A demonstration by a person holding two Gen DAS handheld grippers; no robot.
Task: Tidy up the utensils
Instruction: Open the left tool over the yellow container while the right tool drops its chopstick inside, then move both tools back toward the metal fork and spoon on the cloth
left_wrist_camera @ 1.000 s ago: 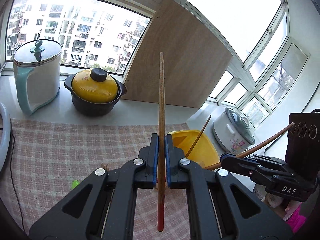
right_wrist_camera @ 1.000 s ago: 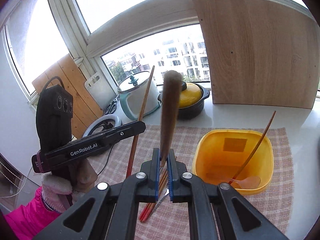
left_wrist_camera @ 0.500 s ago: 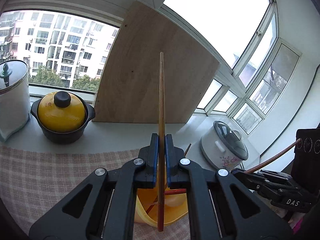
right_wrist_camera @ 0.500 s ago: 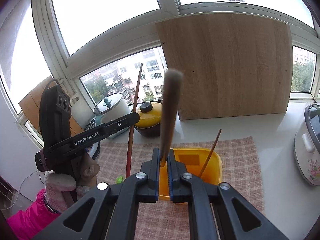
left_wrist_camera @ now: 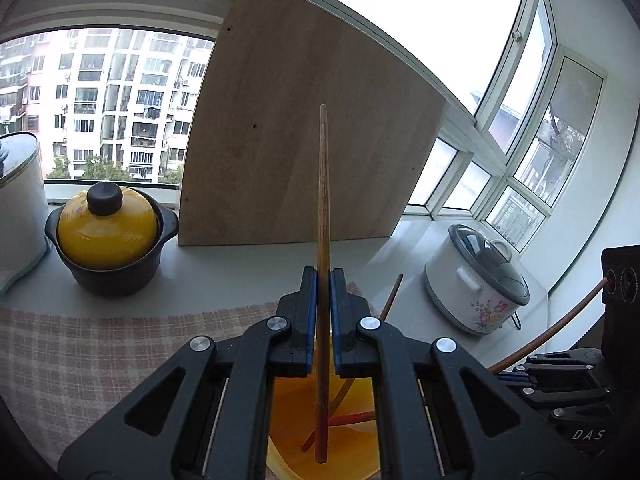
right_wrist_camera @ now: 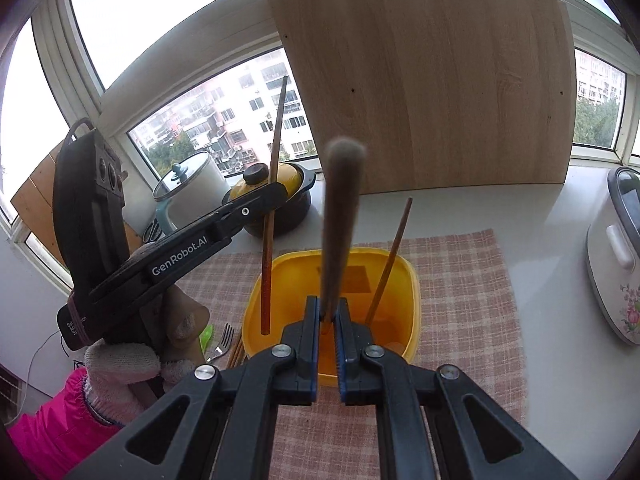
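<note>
My left gripper (left_wrist_camera: 323,276) is shut on a wooden chopstick (left_wrist_camera: 322,216) held upright, its red lower end hanging over the yellow tub (left_wrist_camera: 288,412). In the right wrist view the left gripper (right_wrist_camera: 276,196) holds that chopstick (right_wrist_camera: 270,224) over the tub's (right_wrist_camera: 412,280) left side. My right gripper (right_wrist_camera: 328,308) is shut on a second chopstick (right_wrist_camera: 340,216), upright above the tub's middle. A wooden utensil (right_wrist_camera: 390,260) leans inside the tub. The right gripper (left_wrist_camera: 516,372) shows at the right edge of the left wrist view with its chopstick (left_wrist_camera: 560,328).
A checked cloth (right_wrist_camera: 460,280) covers the counter. A yellow-lidded black pot (left_wrist_camera: 108,236), a white kettle (right_wrist_camera: 192,188), a leaning wooden board (left_wrist_camera: 304,152) and a rice cooker (left_wrist_camera: 476,280) stand behind. A fork (right_wrist_camera: 222,340) and more chopsticks (right_wrist_camera: 236,354) lie left of the tub.
Both grippers have moved over the yellow tub with their chopsticks. The left chopstick's lower end now hangs over the tub. Both stay shut.
</note>
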